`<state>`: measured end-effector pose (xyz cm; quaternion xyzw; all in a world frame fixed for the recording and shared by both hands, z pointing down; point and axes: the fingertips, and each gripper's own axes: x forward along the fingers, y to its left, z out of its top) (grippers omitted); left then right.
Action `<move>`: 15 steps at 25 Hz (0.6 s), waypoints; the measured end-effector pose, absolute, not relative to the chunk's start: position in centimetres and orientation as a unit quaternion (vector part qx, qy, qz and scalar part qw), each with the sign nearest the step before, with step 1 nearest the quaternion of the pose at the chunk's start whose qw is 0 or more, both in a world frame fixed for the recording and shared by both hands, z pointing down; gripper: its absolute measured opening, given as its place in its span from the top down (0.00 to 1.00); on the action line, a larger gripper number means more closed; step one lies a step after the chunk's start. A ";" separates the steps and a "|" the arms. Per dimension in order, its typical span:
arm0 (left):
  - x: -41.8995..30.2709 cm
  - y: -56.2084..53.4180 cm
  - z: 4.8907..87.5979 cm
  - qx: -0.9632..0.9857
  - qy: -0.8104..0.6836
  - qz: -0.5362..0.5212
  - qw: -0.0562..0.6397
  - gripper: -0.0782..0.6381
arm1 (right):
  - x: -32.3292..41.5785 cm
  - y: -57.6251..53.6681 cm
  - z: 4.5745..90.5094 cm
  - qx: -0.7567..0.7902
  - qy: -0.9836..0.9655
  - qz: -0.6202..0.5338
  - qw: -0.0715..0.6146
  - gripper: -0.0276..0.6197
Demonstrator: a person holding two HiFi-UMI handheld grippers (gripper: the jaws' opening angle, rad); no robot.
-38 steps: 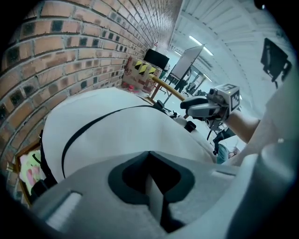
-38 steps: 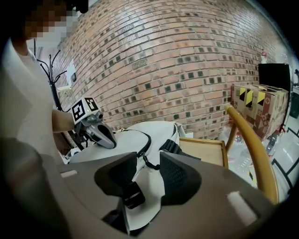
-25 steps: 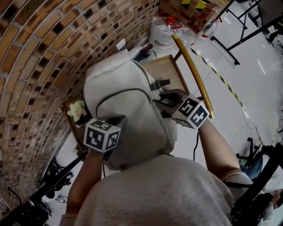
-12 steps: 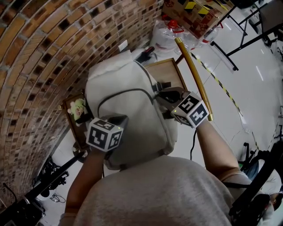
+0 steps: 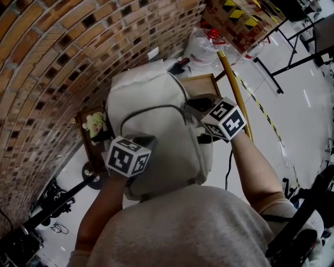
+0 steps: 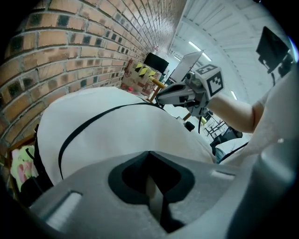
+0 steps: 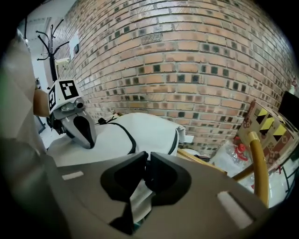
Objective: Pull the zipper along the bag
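Note:
A pale grey backpack (image 5: 156, 148) stands on a wooden table, with a dark zipper (image 5: 151, 108) arching over its front. My right gripper (image 5: 190, 106) is at the zipper's right end. In the right gripper view its jaws (image 7: 147, 175) are nearly together, pinching a pale tab, the zipper pull, and the backpack (image 7: 149, 130) lies beyond. My left gripper (image 5: 146, 142) is shut on a fold of the backpack's fabric low on the left. In the left gripper view a pale sliver sits between the closed jaws (image 6: 154, 186), and the zipper (image 6: 88, 122) curves up toward the right gripper (image 6: 163, 95).
A brick wall (image 5: 52, 62) runs close behind the bag. The wooden table (image 5: 203, 83) shows at the bag's right, beside a yellow pole (image 5: 235, 88). Plastic bottles (image 5: 209, 41) and a cardboard box (image 5: 245, 15) stand beyond. A stuffed toy (image 5: 96, 122) lies left of the bag.
The right gripper's jaws have drawn together at the zipper's right end. The left gripper keeps its hold on the fabric. The head view has shifted a little.

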<state>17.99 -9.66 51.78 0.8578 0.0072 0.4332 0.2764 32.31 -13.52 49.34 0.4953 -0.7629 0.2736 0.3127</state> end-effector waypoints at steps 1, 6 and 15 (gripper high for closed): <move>18.0 -9.7 51.8 0.858 0.007 0.432 0.277 0.89 | 32.3 -14.0 49.4 0.492 -0.764 0.274 0.316 0.90; 18.0 -9.9 51.7 0.861 0.006 0.426 0.279 0.89 | 32.0 -15.8 49.8 0.480 -0.765 0.284 0.323 0.90; 18.0 -10.0 51.7 0.860 0.009 0.416 0.296 0.89 | 30.9 -18.5 50.6 0.451 -0.770 0.293 0.344 0.90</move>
